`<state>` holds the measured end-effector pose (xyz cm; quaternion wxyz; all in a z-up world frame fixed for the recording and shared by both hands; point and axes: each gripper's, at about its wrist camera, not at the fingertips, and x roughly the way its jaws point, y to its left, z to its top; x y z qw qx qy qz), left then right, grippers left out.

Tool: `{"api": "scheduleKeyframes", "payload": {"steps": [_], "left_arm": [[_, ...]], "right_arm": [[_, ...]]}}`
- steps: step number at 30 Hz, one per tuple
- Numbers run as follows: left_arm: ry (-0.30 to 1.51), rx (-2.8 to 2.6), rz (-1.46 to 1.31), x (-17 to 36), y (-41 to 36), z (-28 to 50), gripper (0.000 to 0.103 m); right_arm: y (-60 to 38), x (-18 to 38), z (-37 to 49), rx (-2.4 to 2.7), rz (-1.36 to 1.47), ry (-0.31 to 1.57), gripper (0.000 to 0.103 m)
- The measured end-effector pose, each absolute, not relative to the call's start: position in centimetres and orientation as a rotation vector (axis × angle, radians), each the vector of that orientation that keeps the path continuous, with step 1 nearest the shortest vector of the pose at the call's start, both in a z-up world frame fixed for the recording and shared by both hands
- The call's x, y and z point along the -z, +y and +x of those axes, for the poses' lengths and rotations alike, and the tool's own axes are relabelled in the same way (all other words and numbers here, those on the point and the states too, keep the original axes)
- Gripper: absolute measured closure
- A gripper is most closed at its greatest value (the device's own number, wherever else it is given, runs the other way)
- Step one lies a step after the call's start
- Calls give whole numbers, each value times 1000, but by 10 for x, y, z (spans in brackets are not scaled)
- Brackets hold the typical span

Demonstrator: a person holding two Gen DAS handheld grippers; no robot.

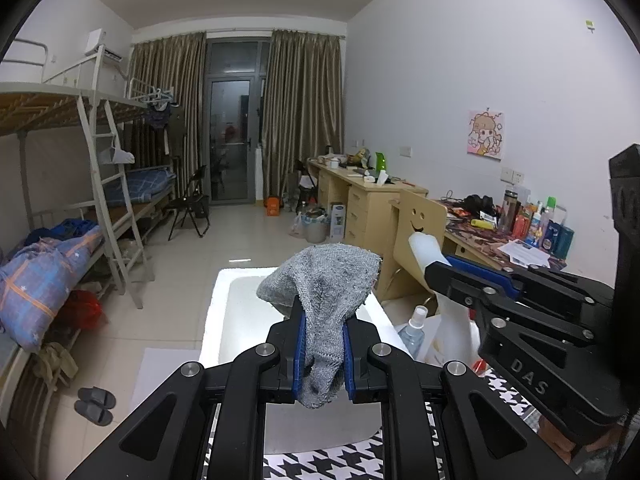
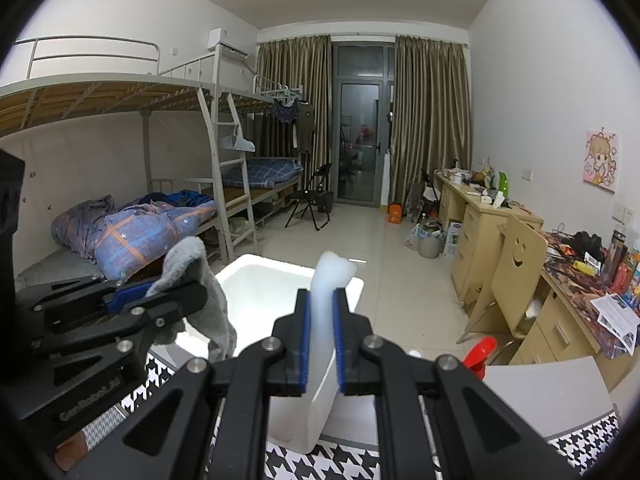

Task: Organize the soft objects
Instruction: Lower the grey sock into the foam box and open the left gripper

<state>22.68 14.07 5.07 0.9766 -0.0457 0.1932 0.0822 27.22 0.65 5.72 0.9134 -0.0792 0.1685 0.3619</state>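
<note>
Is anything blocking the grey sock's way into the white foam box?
Nothing visible. The left gripper, shut on the grey sock, holds it above the white foam box, whose open top shows no lid or clutter.

Grey knitted sock of coarse, fuzzy yarn (image 1: 320, 304), clamped upright between the blue pads of the left gripper (image 1: 323, 332). Upper part bunched and flopped wide over the pad tops, lower end hanging limp below them. Held above a white rectangular foam box (image 1: 224, 300), open-topped, resting on a bench covered in black-and-white houndstooth cloth (image 1: 340, 462).

Pale white, translucent soft strip of rubbery-looking material (image 2: 325, 312), pinched upright in the right gripper (image 2: 320, 320), rounded lumpy tip poking above the pads, lower end dangling beneath. Positioned over the box's near right corner. Both soft pieces side by side, apart.
</note>
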Motion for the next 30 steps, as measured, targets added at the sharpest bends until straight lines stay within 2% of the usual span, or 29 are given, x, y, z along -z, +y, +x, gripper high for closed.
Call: {"api": "scheduleKeyframes", "payload": {"steps": [30], "left_arm": [[493,-153,-123,-40,172,280,85]], "right_arm": [[17,-60,279,-738,-179,361,90]]}}
